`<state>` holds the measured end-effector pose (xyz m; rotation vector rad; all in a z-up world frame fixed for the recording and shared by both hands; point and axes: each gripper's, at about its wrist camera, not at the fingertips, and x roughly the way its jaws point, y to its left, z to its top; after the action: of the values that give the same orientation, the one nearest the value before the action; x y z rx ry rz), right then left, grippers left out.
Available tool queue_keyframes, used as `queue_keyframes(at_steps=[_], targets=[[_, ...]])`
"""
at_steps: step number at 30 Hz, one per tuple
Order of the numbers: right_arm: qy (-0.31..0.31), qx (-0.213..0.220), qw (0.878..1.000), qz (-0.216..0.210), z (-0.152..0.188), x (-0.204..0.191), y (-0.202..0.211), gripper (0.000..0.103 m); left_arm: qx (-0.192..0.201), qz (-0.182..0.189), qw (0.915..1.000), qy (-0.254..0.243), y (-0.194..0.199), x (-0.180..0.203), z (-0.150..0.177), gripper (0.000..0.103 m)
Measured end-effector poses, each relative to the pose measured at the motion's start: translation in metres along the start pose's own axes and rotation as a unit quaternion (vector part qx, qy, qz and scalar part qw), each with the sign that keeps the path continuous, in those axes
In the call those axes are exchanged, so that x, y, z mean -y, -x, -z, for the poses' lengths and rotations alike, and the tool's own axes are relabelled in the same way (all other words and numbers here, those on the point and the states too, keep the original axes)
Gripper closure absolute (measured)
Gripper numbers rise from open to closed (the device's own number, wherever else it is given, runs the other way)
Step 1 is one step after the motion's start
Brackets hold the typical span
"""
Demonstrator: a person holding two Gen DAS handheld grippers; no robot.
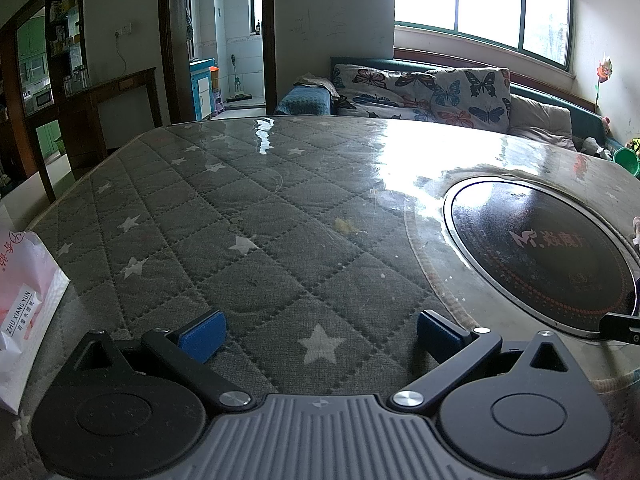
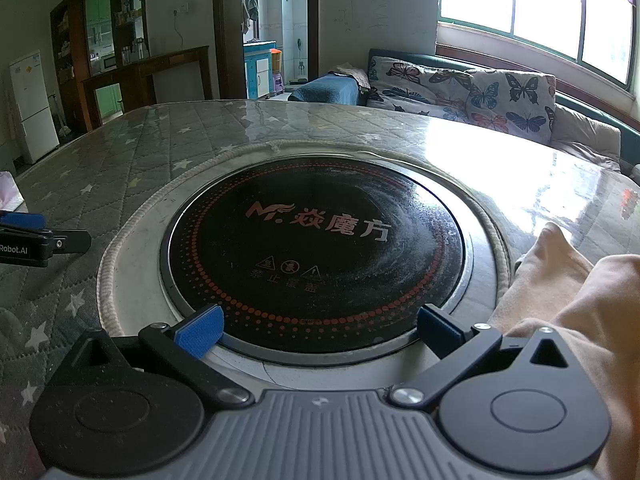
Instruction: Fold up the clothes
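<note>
Looking through the right wrist view, I am seeing only part of the peach garment (image 2: 568, 300); the frame edge is cutting it off, so I cannot tell its long axis or which way it points. It is lying at the right of the round black cooktop (image 2: 320, 264), set into a quilted grey star-patterned table (image 1: 240, 220) under clear film. A butterfly-print sofa (image 1: 432, 92) is sitting beneath the windows. Both the left gripper (image 1: 320, 340) and right gripper (image 2: 320, 332) are hanging fully spread, gripping nothing.
</note>
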<state>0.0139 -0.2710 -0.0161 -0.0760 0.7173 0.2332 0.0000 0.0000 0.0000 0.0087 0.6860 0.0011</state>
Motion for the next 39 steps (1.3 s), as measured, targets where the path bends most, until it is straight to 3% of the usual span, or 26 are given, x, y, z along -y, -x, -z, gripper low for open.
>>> queue_keyframes(at_steps=[39], targets=[[0.000, 0.000, 1.000, 0.000, -0.0009, -0.0028, -0.0021, 0.000, 0.000, -0.003, 1.0000, -0.004, 0.0003, 0.0034, 0.0002, 0.000]])
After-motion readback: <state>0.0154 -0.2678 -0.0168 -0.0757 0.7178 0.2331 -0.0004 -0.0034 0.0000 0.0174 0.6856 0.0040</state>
